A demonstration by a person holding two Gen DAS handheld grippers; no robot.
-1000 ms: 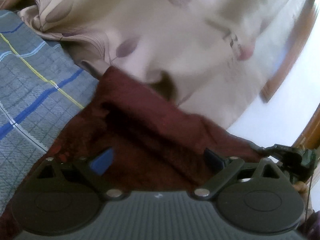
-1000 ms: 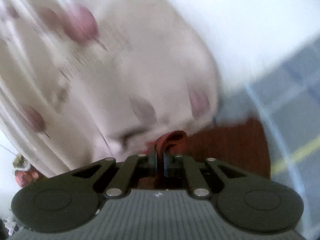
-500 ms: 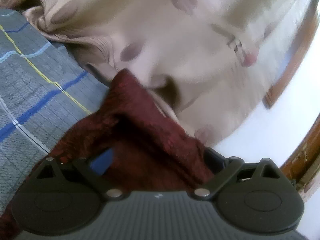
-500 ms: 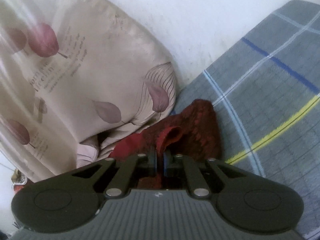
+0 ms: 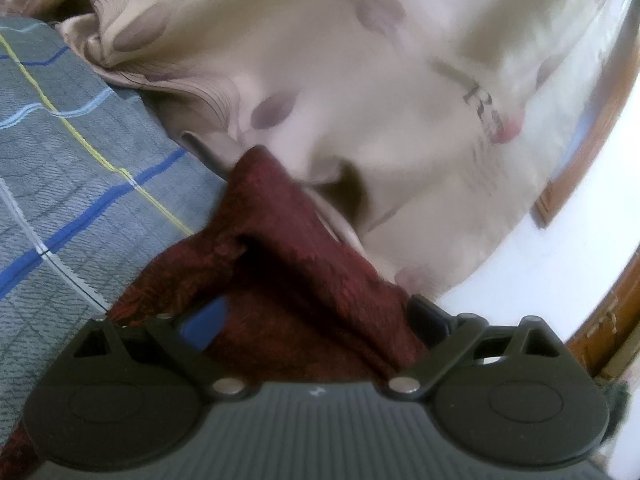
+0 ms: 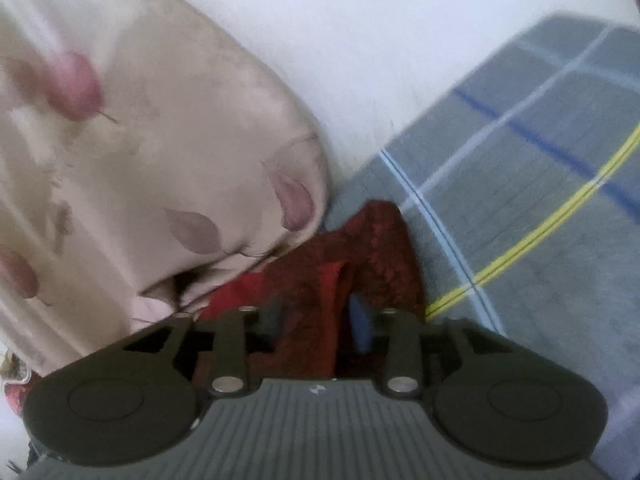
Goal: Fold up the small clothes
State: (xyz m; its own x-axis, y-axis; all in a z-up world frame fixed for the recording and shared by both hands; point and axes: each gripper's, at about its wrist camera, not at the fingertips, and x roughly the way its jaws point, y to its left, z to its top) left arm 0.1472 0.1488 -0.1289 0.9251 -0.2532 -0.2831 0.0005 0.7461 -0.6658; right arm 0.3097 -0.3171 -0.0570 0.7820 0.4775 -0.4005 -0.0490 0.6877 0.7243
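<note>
Right gripper (image 6: 316,320) has just been opening, red cloth (image 6: 320,292) loose between its jaws on the bed (image 6: 540,240) by the pillow (image 6: 140,180) (left gripper (image 5: 316,320) wide too), so folding's barely halfway.

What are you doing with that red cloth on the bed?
A person holding a gripper in each hand is folding a small dark red cloth on a grey checked bedsheet, right beside a beige pillow with leaf prints. The right gripper has just been opening its jaws; a fold of the cloth stands between them, but they no longer pinch it. The left gripper is wide open, with the cloth bunched between its fingers, not clamped.
</note>
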